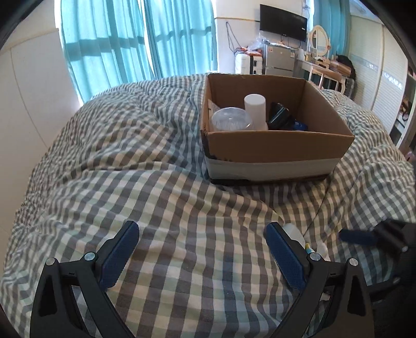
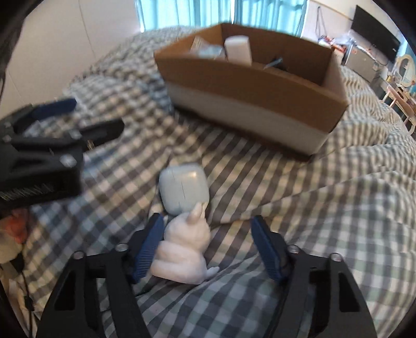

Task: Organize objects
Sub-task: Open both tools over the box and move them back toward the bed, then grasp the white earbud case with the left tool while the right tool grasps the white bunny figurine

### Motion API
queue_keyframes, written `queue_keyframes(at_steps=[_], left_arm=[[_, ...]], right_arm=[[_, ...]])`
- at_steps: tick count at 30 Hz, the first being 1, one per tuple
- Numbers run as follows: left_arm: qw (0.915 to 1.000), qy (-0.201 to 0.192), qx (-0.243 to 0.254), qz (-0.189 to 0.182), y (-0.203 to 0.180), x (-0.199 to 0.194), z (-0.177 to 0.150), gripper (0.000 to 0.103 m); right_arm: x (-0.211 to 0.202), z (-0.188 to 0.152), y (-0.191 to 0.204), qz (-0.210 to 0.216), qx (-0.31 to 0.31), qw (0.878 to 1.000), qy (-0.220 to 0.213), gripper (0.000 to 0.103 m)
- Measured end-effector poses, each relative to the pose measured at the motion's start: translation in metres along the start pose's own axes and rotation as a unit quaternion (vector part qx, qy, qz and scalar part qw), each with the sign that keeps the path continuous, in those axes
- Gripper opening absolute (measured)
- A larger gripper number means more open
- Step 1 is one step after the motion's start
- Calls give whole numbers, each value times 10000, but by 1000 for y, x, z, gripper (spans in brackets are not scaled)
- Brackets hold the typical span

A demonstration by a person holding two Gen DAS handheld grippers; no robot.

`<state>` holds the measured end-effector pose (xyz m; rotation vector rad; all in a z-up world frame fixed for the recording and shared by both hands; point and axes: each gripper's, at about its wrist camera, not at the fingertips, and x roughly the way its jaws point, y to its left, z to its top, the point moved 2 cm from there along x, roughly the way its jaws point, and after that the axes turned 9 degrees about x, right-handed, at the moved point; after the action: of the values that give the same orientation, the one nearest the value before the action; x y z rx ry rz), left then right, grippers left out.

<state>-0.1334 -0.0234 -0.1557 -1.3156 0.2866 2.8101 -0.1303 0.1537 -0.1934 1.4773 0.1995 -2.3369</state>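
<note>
An open cardboard box (image 1: 275, 145) stands on the checked bed; it also shows in the right wrist view (image 2: 249, 88). It holds a white cup (image 1: 256, 110), a clear round lid (image 1: 231, 119) and dark items (image 1: 282, 117). My left gripper (image 1: 202, 249) is open and empty over the bedding, well short of the box. My right gripper (image 2: 208, 247) is open around a white rabbit figure (image 2: 183, 249) that lies by its left finger. A pale earbud case (image 2: 183, 188) lies just beyond the rabbit. The left gripper appears at the left of the right wrist view (image 2: 78, 117).
The checked quilt (image 1: 130, 156) is rumpled with folds. Teal curtains (image 1: 117, 44) hang behind the bed. A fridge (image 1: 279, 58), a TV (image 1: 283, 22) and a dressing table (image 1: 325, 67) stand at the far right. The right gripper's fingers (image 1: 358, 236) show at the right edge.
</note>
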Motion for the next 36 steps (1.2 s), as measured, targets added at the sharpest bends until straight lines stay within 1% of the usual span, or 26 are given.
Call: queue_keyframes(at_steps=[5,6,7,9,11,12,14,18,21,22,23,26,29,30,31,32,34,35,36], left_arm=[[9999,51,-113,-64,3,3,-2,100],[9999,49,-107,-58,4,3,-2,100],[9999,48,-100,-53,4,4,-2,100],[9999,51,-110,-50,4,4,-2,100],[9999,57,-99,-52,3,4,-2,100],[9999,58,-84,-60,3,4,-2,100],[10000,54,-35,-41,2,4,-2,100],[9998,93,158,31,-7,6,0,100],[9993,96,364,9,-20,8,3,100],[9989,104,453,-28,-27,9,4,100],[9986,122,517,-83,-32,11,4,100],[9964,201,676,-471,-53,17,3,100],[9931,307,921,-660,-72,26,2,100],[9919,330,995,-722,-77,29,1,95],[9905,362,1060,-791,-82,32,1,87],[9887,441,1126,-889,-88,37,0,83],[9859,629,1187,-1001,-93,47,-2,62],[9844,764,1219,-1014,-96,54,-3,59],[9835,824,1232,-1035,-97,58,-4,59]], right_arm=[[13,-3,9,30,-114,9998,188,62],[15,-5,12,47,-164,9996,232,54],[17,-7,15,58,-226,9994,264,44],[13,-10,18,31,-308,9993,187,44],[7,-11,18,100,-303,9994,110,43],[1,-10,17,133,-258,9996,8,38],[-10,-9,14,175,-203,9995,-165,39],[-33,1,0,69,-141,9985,-528,37],[-51,10,-15,-42,-35,9964,-847,37],[-56,14,-20,-86,-10,9957,-920,37],[-58,26,-25,-128,14,9951,-979,37],[-66,36,-41,-265,139,9924,-1196,36],[-68,46,-50,-226,235,9908,-1316,36],[-67,46,-51,-191,270,9905,-1333,36],[-65,46,-54,-153,291,9909,-1306,36],[-63,45,-55,-133,303,9911,-1286,35],[-56,44,-59,-106,360,9920,-1209,35],[-55,42,-61,-101,394,9921,-1185,35],[-55,40,-65,-64,444,9921,-1169,35]])
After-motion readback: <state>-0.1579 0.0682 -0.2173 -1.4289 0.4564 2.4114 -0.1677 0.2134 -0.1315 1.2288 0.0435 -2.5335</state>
